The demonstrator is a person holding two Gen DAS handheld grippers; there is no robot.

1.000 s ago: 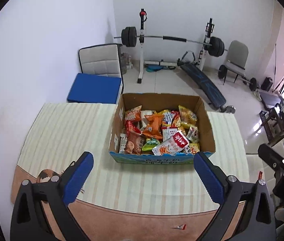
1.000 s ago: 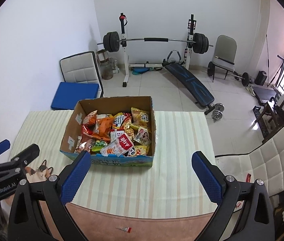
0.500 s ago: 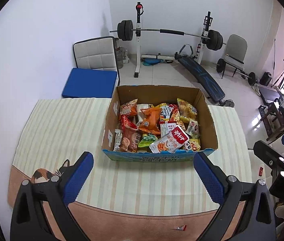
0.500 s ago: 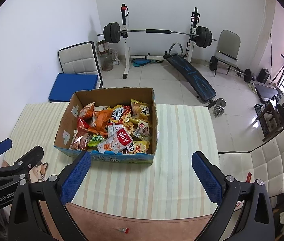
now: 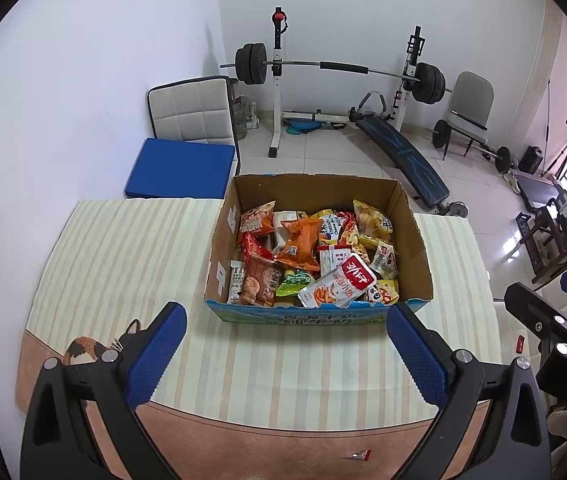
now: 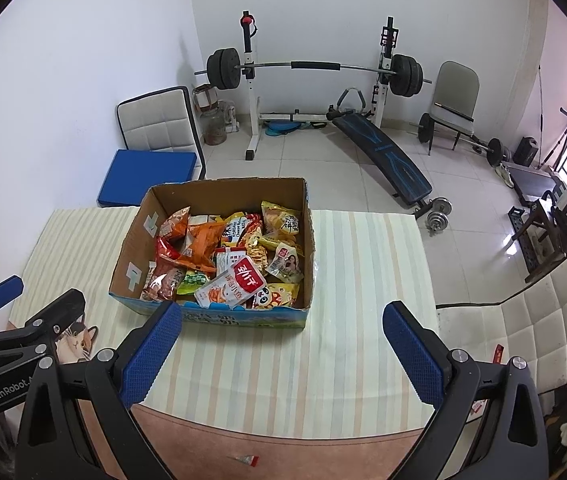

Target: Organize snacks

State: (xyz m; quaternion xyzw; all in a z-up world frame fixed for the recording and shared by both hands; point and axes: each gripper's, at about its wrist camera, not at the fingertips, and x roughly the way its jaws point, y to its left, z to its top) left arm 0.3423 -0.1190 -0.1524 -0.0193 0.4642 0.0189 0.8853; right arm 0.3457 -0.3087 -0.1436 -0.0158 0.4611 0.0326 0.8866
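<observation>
A cardboard box (image 5: 315,188) stands on the striped tablecloth (image 5: 131,248), filled with several snack packets. A white and red packet (image 5: 339,284) lies on top near the front wall, and an orange packet (image 5: 297,238) sits in the middle. My left gripper (image 5: 285,354) hovers open just in front of the box, nothing between its blue pads. In the right wrist view the same box (image 6: 223,192) is left of centre, and my right gripper (image 6: 281,354) hangs open before its front right corner. Each gripper shows at the edge of the other's view.
A small red wrapper scrap (image 5: 357,456) lies on the bare table near me. A cat picture (image 5: 91,350) marks the cloth's front left. Behind the table are a blue cushion (image 5: 181,168), white chairs (image 6: 523,320), and a barbell rack (image 5: 335,68) with a bench.
Both grippers have moved forward and a little lower toward the box, which now looks larger in each view. Both stay open. Nothing in the box has shifted.
</observation>
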